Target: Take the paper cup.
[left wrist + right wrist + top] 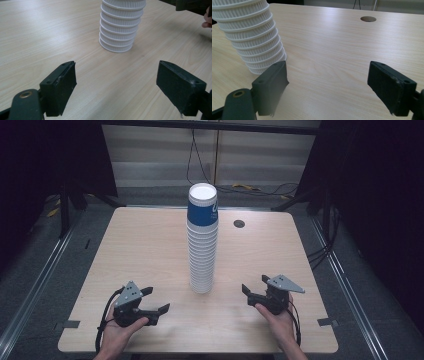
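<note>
The left gripper (156, 301) rests on the tabletop (135, 245), jaws spread wide and empty. In the middle stands a tall stack of paper cups (203, 240), upright. I judge it light, thin-walled and easy to tip or crush, so a soft hold on the top blue cup seems best. The right gripper (254, 285) is also released, near the stack.
</note>
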`<state>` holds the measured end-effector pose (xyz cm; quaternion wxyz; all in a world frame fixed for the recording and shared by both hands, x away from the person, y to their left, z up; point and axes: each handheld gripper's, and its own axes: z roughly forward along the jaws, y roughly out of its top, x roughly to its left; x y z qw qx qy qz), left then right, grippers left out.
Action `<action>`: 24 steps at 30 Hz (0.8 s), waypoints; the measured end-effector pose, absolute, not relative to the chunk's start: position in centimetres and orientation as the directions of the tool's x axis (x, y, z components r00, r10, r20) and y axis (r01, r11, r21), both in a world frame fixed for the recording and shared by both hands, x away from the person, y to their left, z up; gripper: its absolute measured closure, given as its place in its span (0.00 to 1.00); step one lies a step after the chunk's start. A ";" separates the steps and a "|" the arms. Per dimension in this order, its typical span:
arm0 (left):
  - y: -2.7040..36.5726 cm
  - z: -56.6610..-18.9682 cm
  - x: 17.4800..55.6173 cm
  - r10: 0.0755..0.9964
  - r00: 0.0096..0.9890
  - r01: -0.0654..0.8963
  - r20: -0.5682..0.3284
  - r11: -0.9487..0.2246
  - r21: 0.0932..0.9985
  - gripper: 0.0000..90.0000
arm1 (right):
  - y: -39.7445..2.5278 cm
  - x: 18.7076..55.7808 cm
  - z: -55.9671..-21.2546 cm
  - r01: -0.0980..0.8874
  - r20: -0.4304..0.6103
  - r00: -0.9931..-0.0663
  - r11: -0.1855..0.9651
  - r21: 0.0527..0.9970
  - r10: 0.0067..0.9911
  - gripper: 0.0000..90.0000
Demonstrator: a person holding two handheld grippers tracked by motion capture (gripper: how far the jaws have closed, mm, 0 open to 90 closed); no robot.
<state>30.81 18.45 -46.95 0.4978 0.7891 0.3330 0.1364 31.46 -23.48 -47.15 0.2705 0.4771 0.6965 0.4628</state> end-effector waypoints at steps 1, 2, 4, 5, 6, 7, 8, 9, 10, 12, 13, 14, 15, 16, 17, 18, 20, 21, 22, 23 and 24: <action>18.5 -46.9 30.8 0.662 0.741 0.390 -0.115 -0.285 0.876 0.18 | -23.5 31.5 -47.1 0.416 0.074 -0.401 0.109 0.903 0.913 0.17; 18.4 -46.9 30.9 0.661 0.741 0.394 -0.120 -0.284 0.874 0.18 | -23.5 31.4 -47.1 0.417 0.075 -0.401 0.110 0.902 0.913 0.17; 18.4 -47.0 30.9 0.661 0.740 0.395 -0.121 -0.282 0.875 0.18 | -23.4 31.4 -47.1 0.421 0.074 -0.405 0.114 0.900 0.911 0.17; 18.3 -47.0 31.0 0.659 0.741 0.395 -0.125 -0.279 0.875 0.18 | -23.4 31.3 -47.0 0.426 0.083 -0.409 0.109 0.898 0.909 0.17; 18.2 -46.9 31.1 0.658 0.743 0.393 -0.123 -0.280 0.876 0.18 | -23.4 31.3 -47.0 0.431 0.086 -0.409 0.109 0.896 0.909 0.17; 18.2 -46.9 31.1 0.658 0.743 0.393 -0.123 -0.280 0.876 0.18 | -23.4 31.2 -46.9 0.433 0.095 -0.420 0.107 0.895 0.902 0.17; 18.1 -46.9 31.1 0.658 0.743 0.393 -0.118 -0.287 0.874 0.18 | -23.4 31.2 -46.9 0.432 0.095 -0.428 0.111 0.895 0.899 0.18; 18.0 -47.0 31.1 0.658 0.743 0.396 -0.124 -0.284 0.873 0.18 | -23.3 31.1 -46.8 0.436 0.091 -0.426 0.116 0.893 0.900 0.18; 18.0 -47.0 31.2 0.656 0.744 0.397 -0.127 -0.281 0.874 0.18 | -23.2 31.1 -46.7 0.432 0.081 -0.434 0.128 0.893 0.897 0.18; 17.9 -47.0 31.1 0.659 0.742 0.400 -0.127 -0.283 0.872 0.18 | -23.1 31.0 -46.4 0.435 0.070 -0.440 0.144 0.889 0.895 0.18; 17.9 -47.0 31.1 0.659 0.742 0.400 -0.127 -0.283 0.872 0.18 | -23.0 31.0 -46.3 0.435 0.074 -0.441 0.142 0.889 0.894 0.18; 17.9 -47.0 31.1 0.659 0.741 0.400 -0.126 -0.284 0.871 0.18 | -22.9 31.1 -46.1 0.429 0.075 -0.448 0.141 0.892 0.891 0.18; 17.9 -47.0 31.0 0.658 0.742 0.402 -0.127 -0.285 0.870 0.18 | -22.7 31.1 -45.9 0.428 0.077 -0.451 0.139 0.893 0.889 0.18; 17.9 -47.0 31.0 0.658 0.742 0.402 -0.127 -0.285 0.870 0.18 | -22.6 31.1 -45.7 0.423 0.078 -0.453 0.137 0.896 0.888 0.19; 17.8 -47.0 30.9 0.656 0.745 0.398 -0.124 -0.287 0.871 0.18 | -22.5 31.1 -45.4 0.422 0.087 -0.466 0.135 0.896 0.881 0.19; 17.8 -47.0 30.9 0.654 0.747 0.395 -0.122 -0.289 0.872 0.18 | -22.3 31.1 -45.2 0.424 0.096 -0.473 0.131 0.896 0.876 0.19; 17.8 -47.0 30.8 0.651 0.750 0.392 -0.119 -0.292 0.872 0.18 | -21.9 30.9 -44.5 0.426 0.105 -0.512 0.146 0.893 0.853 0.21; 17.9 -47.0 30.8 0.651 0.750 0.391 -0.117 -0.294 0.872 0.18 | -21.7 30.7 -44.2 0.413 0.112 -0.526 0.138 0.900 0.843 0.20; 17.9 -47.0 30.8 0.651 0.750 0.391 -0.117 -0.294 0.872 0.18 | -21.5 30.5 -43.9 0.404 0.122 -0.532 0.124 0.906 0.838 0.21; 18.0 -47.0 30.8 0.650 0.748 0.399 -0.134 -0.280 0.873 0.18 | -21.5 30.5 -43.9 0.404 0.122 -0.532 0.124 0.906 0.838 0.21; 18.0 -47.0 30.8 0.648 0.746 0.410 -0.153 -0.266 0.872 0.18 | -21.3 30.4 -43.6 0.405 0.130 -0.536 0.118 0.907 0.834 0.21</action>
